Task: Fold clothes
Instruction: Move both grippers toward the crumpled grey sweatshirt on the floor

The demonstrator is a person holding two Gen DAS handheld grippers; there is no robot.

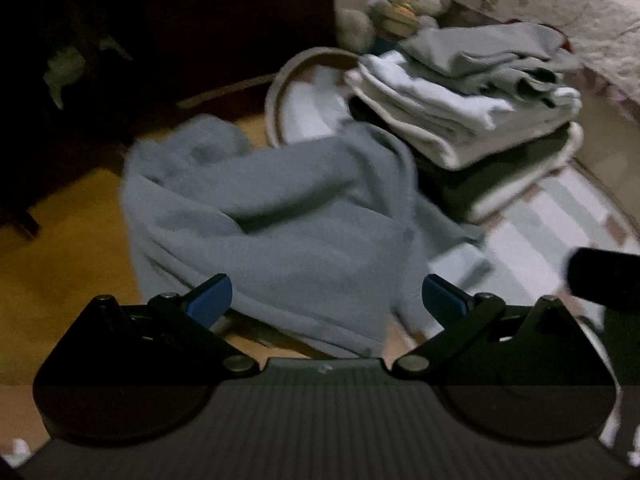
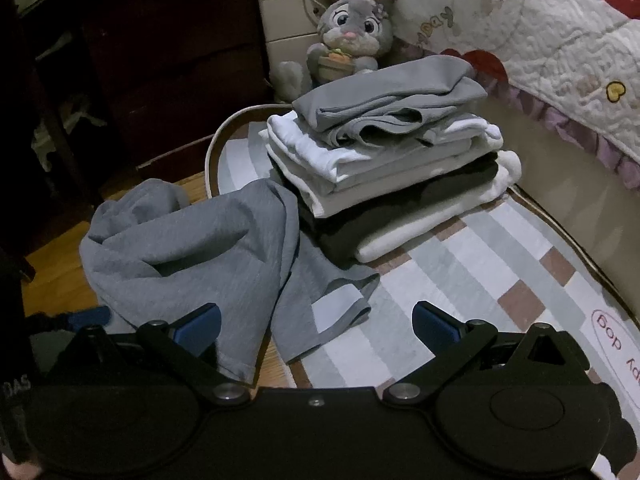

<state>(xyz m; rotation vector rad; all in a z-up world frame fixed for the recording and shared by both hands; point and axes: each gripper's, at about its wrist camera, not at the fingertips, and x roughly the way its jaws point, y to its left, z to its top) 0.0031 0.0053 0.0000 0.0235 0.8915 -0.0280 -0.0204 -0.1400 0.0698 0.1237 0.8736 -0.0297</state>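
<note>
Right wrist: both tongs [image 2: 316,322] [image 1: 327,294] gape empty; crumpled grey garment [image 2: 192,248] overhangs striped rug [image 2: 460,280] edge, touching folded stack [image 2: 392,160].

rug [image 2: 460,264] | bears folded stack [image 2: 384,168], crumpled grey garment [image 2: 192,248]

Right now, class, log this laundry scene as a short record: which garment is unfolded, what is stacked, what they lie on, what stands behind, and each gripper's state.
unfolded garment: grey sweatshirt, crumpled, partly on the rug, partly on the wooden floor
stack: folded clothes, grey piece on top, white below, dark near the bottom
surface: striped rug
behind stack: plush rabbit
left gripper: open, holding nothing
right gripper: open, holding nothing
</note>
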